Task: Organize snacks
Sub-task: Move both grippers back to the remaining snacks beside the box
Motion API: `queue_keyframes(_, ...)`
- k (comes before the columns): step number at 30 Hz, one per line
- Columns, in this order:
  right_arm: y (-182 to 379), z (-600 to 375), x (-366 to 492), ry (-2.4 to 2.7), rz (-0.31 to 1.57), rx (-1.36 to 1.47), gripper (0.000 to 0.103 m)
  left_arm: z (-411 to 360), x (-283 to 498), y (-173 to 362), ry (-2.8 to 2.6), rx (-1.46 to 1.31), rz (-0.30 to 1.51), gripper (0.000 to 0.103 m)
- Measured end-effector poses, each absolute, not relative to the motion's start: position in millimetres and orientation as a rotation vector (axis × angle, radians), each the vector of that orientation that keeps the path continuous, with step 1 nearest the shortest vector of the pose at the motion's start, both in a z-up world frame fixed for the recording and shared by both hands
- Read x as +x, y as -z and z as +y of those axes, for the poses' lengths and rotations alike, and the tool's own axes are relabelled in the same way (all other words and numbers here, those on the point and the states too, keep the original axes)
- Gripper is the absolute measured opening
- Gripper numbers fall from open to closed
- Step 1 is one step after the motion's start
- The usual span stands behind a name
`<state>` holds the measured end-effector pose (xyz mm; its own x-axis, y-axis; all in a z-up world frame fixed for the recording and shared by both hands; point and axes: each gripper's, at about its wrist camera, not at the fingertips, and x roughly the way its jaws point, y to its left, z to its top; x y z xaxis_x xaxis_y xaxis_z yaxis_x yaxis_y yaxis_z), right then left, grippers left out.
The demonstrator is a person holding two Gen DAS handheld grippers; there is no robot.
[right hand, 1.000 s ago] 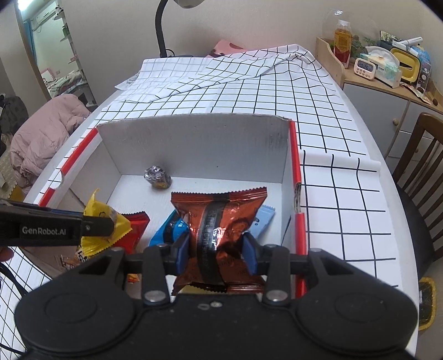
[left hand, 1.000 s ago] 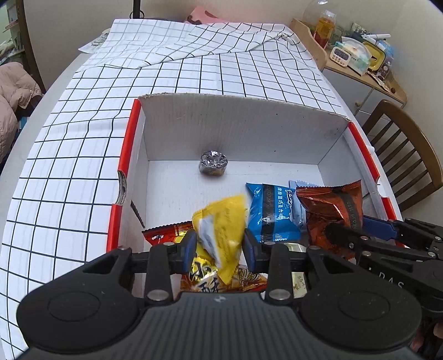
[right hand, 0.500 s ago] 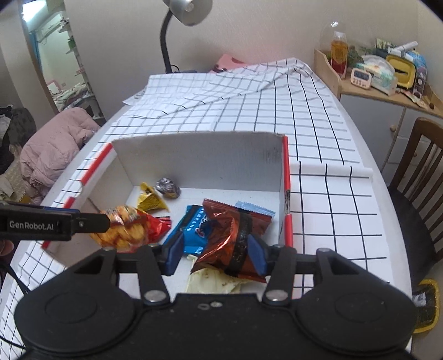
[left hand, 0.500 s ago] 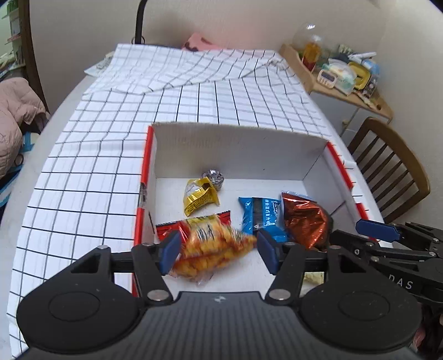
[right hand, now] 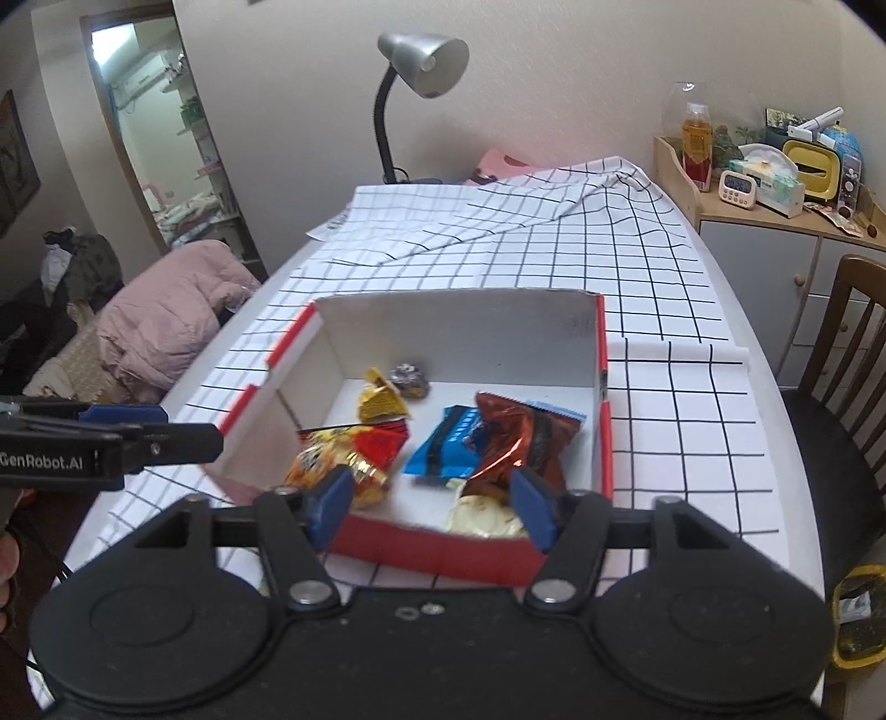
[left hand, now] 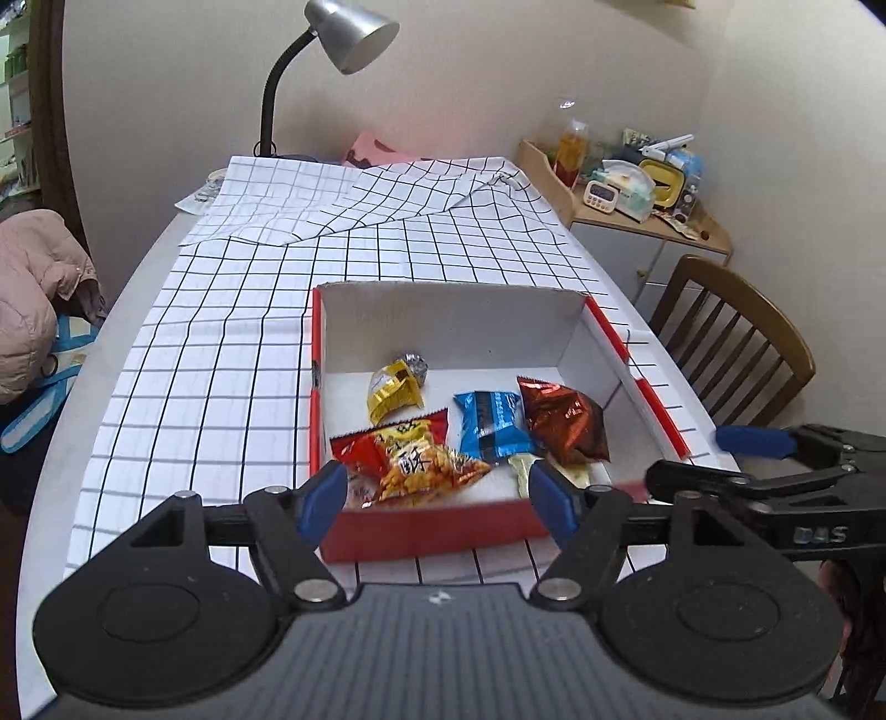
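A red-and-white cardboard box (left hand: 432, 534) (right hand: 601, 387) stands on the checked tablecloth. Inside lie a small yellow packet (left hand: 394, 389) (right hand: 380, 400), a foil-wrapped ball (left hand: 416, 366) (right hand: 410, 379), an orange snack bag (left hand: 423, 465) (right hand: 332, 465) on a red packet (left hand: 354, 446), a blue packet (left hand: 490, 423) (right hand: 443, 448), a copper-brown bag (left hand: 562, 418) (right hand: 515, 437) and a pale packet (right hand: 482, 515). My left gripper (left hand: 437, 498) is open and empty, above the box's near wall. My right gripper (right hand: 432, 501) is open and empty, also at the near wall.
A desk lamp (left hand: 332, 50) stands at the table's far end, where the cloth (left hand: 387, 188) is folded over. A wooden chair (left hand: 731, 332) and a cluttered cabinet (left hand: 631, 188) are to the right. A pink jacket (right hand: 160, 310) lies to the left.
Both grippers let go of their bags, the yellow packet and the copper-brown bag, which now lie in the box. Both grippers opened and pulled back and up from the box.
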<state>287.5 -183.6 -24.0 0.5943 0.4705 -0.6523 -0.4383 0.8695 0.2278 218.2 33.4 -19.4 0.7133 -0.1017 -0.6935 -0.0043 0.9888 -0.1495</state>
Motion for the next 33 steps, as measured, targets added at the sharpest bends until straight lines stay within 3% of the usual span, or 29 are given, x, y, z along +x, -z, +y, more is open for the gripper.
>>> queue_keyframes(1, 21.9, -184.2, 280.9, -0.527, 0.754, 0.045, 0.101, 35.1, 211.8, 19.1, 0.054, -0.150, 0.774, 0.076)
queue_keyframes(7, 19.6, -185.9, 250.8, -0.560, 0.754, 0.053, 0.102, 42.8, 177.7, 23.7, 0.040, -0.171, 0.770, 0.086)
queue_keyframes(12, 27.4, -186.0, 227.0, -0.566, 0.764, 0.049, 0.103, 48.1, 155.3, 37.1, 0.058, -0.210, 0.803, 0.087)
queue_keyframes(16, 38.8, -182.2, 207.3, -0.577, 0.780, 0.020, 0.103, 46.9, 142.9, 49.9, 0.058, -0.223, 0.832, 0.099)
queue_keyframes(33, 98.5, -170.4, 175.1, -0.571, 0.888, -0.079, 0.102, 45.3, 138.9, 114.8, -0.075, -0.246, 0.999, 0.099)
